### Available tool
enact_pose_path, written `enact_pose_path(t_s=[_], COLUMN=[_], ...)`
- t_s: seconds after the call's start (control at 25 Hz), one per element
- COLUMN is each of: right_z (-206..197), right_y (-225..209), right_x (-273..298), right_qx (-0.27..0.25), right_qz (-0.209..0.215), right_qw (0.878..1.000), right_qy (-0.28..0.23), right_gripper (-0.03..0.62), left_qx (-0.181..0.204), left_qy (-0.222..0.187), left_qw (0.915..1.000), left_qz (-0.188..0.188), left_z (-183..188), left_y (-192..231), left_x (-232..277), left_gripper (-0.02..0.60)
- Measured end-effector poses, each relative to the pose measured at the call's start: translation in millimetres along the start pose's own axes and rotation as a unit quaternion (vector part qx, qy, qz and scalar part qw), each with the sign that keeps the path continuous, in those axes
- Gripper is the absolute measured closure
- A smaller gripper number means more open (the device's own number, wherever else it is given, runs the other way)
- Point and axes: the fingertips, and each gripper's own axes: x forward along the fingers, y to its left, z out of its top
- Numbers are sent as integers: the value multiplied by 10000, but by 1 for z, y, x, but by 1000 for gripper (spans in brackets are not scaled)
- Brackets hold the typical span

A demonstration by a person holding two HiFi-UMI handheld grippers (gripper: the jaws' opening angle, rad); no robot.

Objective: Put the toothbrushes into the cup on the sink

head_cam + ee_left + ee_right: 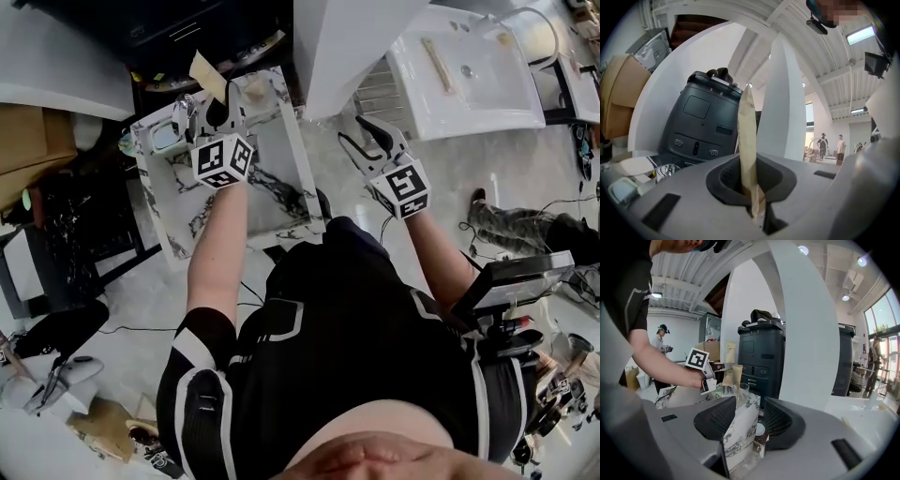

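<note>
Right gripper (352, 133) tilted slightly down beside the marble sink (292, 150) corner, jaws apart, nothing held. Left gripper (217, 101) level over the sink, jaws nearly closed, pinching a paper-wrapped toothbrush (747, 140) upright. Glass cup (166, 138) just beside it at the sink's left end; contents unclear.

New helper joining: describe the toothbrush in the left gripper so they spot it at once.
Start at the marble-patterned sink top before the person; the left gripper hovers over its far end. The toothbrush is the flat tan strip clamped upright in it, unlike the similar tan stick lying loose on the white basin.
</note>
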Motion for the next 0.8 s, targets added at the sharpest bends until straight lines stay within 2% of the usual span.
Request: enact_pose_path(t_s=[0.4,0.64,0.8], right_z=[-26,-29,-34], right_y=[-12,-10,-6], right_x=[12,18,18], right_qx=[113,87,89], right_qz=[339,544,651], right_qw=[9993,9983,9975], right_qy=[141,183,243], right_gripper=[398,397,398], left_qx=[-16,-100,81], left_qy=[-239,-328,-292], left_qw=[9996,9994,9995], left_qz=[143,99,17], left_z=[-9,-11,-16], left_y=[11,13,10], left_x=[27,37,42], left_gripper=[552,552,550])
